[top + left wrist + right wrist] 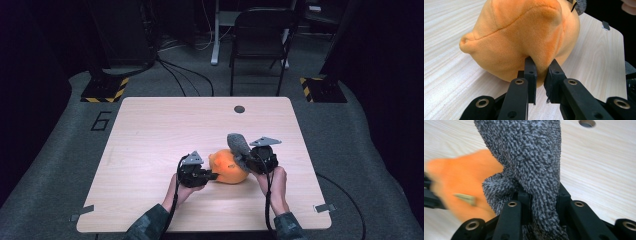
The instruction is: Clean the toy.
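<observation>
Between the left gripper [216, 176] and the right gripper [239, 161] the orange plush toy [229, 168] blocks the way, with grey fuzzy cloth [238, 144] rising above the right one. Ahead of both and out to either side, the desk [165, 130] lies bare and passable.

Dark lab: hazard-striped stand bases [105, 89]

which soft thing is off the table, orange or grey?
The grey knit cloth: pinched in the right gripper, standing up above the table. The orange plush lies on it.
</observation>
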The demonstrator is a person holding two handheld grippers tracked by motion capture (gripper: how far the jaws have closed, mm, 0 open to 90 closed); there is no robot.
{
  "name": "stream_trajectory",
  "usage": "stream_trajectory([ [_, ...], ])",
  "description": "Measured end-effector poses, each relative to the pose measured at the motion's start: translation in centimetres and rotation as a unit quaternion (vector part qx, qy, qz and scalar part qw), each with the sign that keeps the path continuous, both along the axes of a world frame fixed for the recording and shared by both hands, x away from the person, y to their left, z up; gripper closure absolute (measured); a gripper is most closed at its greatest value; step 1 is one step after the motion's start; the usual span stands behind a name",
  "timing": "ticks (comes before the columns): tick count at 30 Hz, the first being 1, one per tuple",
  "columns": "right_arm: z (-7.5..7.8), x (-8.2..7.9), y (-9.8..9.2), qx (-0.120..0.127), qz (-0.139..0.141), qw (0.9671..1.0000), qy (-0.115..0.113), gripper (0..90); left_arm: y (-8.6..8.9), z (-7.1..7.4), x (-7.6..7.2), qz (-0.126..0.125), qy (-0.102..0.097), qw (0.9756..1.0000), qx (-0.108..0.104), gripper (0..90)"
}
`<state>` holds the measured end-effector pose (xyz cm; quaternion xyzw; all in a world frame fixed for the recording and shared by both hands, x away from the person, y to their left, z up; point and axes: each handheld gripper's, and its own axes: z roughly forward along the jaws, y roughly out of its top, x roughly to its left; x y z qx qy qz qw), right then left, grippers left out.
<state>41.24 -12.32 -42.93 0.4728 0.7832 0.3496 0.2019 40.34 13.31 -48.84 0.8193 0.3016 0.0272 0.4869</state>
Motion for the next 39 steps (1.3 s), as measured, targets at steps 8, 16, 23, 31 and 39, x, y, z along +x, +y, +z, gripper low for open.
stream_trajectory([
  [8, -2.8, 1.7, -2.2, -0.021, -0.044, 0.9981, 0.038, 73.0, 0.0, -0.1, 0.0, 0.001, 0.002, 1.0, 0.002, 81.0],
  [16, -6.5, 3.6, -4.1, -0.029, -0.056, 0.9917, 0.112, 72.9, 0.5, -0.2, 0.2, 0.004, 0.006, 1.0, 0.0, 80.9],
  [23, -1.4, 1.6, -3.1, -0.066, -0.071, 0.995, 0.026, 73.5, 0.3, 0.0, 0.2, 0.002, -0.001, 1.0, 0.004, 80.9],
  [31, 3.8, -1.7, -0.3, 0.043, 0.018, 0.9982, -0.036, 73.5, 0.2, 0.1, 0.3, 0.003, -0.011, 0.9999, 0.009, 80.7],
  [39, 0.2, -0.1, 1.8, -0.012, 0.024, 0.9996, -0.006, 74.9, 0.3, -0.2, 0.5, 0.007, -0.011, 0.9999, 0.009, 77.8],
])
